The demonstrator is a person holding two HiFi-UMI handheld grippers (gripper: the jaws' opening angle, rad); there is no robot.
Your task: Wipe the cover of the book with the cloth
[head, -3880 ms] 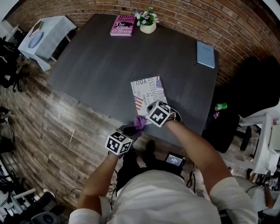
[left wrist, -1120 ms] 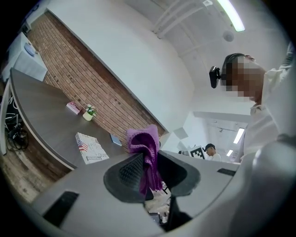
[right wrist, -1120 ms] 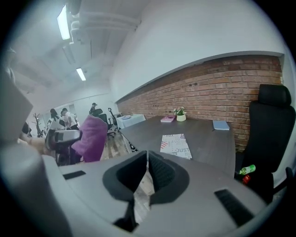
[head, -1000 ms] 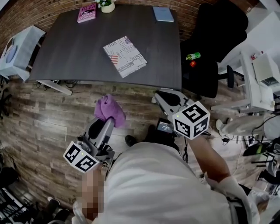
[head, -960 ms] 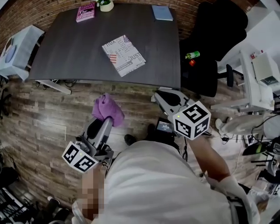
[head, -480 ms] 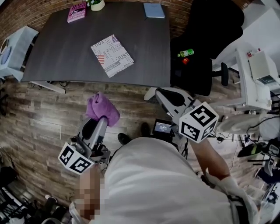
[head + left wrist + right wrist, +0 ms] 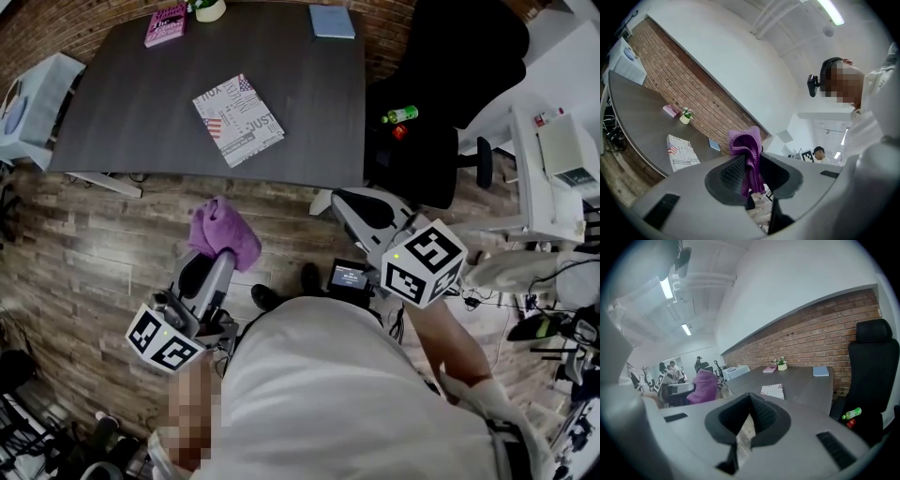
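Evidently poised to wipe, the head view shows the left tongs [image 7: 217,258] clamped on a purple cloth [image 7: 223,232] above the wooden floor [image 7: 84,253], well short of the book [image 7: 237,119] lying flat on the dark counter [image 7: 131,103]. The right tongs [image 7: 342,202] hang off the counter's near edge. Left gripper view: the cloth is pinched between the jaws and bunched above them. Right gripper view: the jaws are pressed together on nothing, with the book ahead. A good wipe likely means reaching forward, laying the bunched end flat on the cover, and steadying the book's edge with the free tongs.

Purple cloth [image 7: 745,140] between fingers [image 7: 732,172] of left gripper [image 7: 751,158]
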